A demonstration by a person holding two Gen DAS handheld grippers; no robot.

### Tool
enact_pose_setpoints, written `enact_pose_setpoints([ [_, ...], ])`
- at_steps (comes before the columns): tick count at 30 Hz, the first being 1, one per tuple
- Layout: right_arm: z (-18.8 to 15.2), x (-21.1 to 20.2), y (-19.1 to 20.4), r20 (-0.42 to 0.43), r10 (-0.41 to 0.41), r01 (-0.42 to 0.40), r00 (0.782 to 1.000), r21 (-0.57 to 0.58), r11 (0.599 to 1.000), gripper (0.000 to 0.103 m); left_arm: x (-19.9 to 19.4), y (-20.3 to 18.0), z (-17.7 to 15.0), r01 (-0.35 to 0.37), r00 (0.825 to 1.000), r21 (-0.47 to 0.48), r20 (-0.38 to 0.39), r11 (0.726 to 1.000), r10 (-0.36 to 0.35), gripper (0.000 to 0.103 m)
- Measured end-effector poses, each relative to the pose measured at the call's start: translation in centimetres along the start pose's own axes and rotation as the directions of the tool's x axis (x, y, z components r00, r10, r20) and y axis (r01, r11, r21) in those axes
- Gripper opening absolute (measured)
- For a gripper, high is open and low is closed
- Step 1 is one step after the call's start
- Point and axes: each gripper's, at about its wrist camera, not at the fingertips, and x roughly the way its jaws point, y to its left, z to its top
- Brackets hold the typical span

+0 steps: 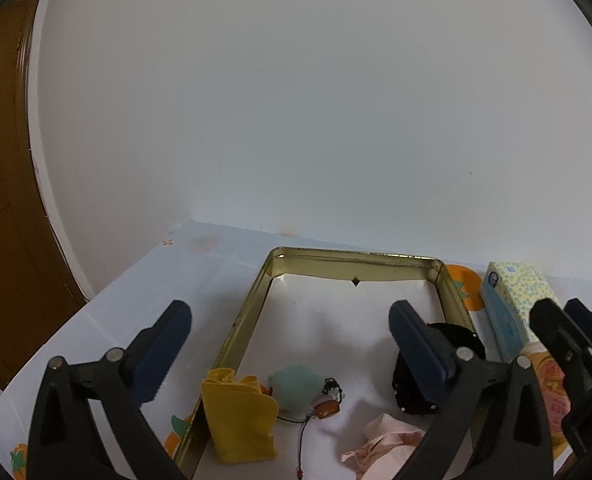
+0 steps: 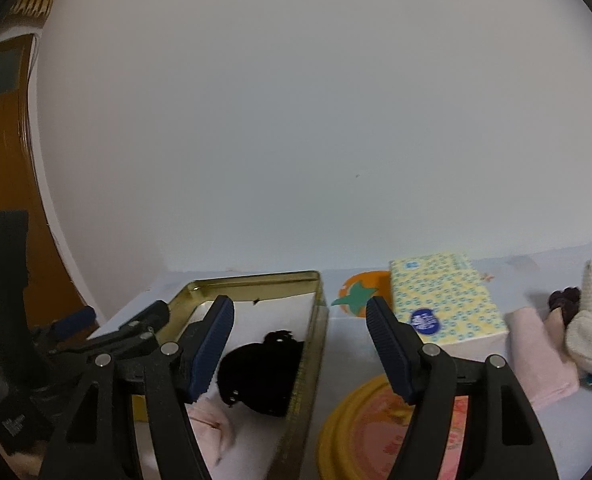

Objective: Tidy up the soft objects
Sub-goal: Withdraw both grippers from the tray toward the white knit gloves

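A gold tin tray (image 1: 252, 304) lies on the table with soft things on its white floor: a folded yellow cloth (image 1: 240, 416), a teal plush charm (image 1: 296, 390) on a cord, a black pouch (image 1: 414, 398) and a crumpled pink cloth (image 1: 384, 440). My left gripper (image 1: 292, 312) hangs open above the tray, nothing between its fingers. My right gripper (image 2: 301, 306) stands open over the tray's right rim (image 2: 316, 344), empty, with the black pouch (image 2: 264, 376) and pink cloth (image 2: 212, 420) below its left finger. To the right lie a folded pink towel (image 2: 536, 352) and a white knitted piece (image 2: 588, 328).
A yellow patterned tissue pack (image 2: 444, 296) sits right of the tray. A round yellow-rimmed lid (image 2: 348, 420) lies in front of it. A small dark item (image 2: 562, 300) rests behind the towel. White wall stands close behind the table; a brown door (image 1: 0, 200) is at the left.
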Motion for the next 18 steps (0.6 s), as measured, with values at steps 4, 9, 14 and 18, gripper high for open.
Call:
enact_pose_setpoints([
  [4, -0.6, -0.9, -0.1, 0.043, -0.036, 0.037, 0.998, -0.038, 0.999, 0.071, -0.6, -0.4, -0.4, -0.015, 0.999, 0.004, 0.033, 1.000, 0.015, 0.100],
  [9, -1.0, -2.0, -0.4, 0.065, -0.070, 0.075, 0.995, -0.084, 0.994, 0.071, -2.0, -1.2, -1.1, -0.046, 0.991, -0.001, 0.128, 0.999, 0.045, 0.100],
  [14, -1.4, -3.5, -0.9, 0.086, -0.091, 0.101, 0.992, -0.115, 0.988, 0.071, -4.0, -2.2, -2.1, -0.057, 0.967, -0.005, 0.248, 0.998, 0.057, 0.100],
  [18, -1.6, -4.1, -1.4, 0.084, -0.102, 0.112, 0.991, -0.131, 0.985, 0.071, -5.3, -2.6, -2.7, -0.055, 0.948, -0.017, 0.312, 0.998, 0.058, 0.100],
])
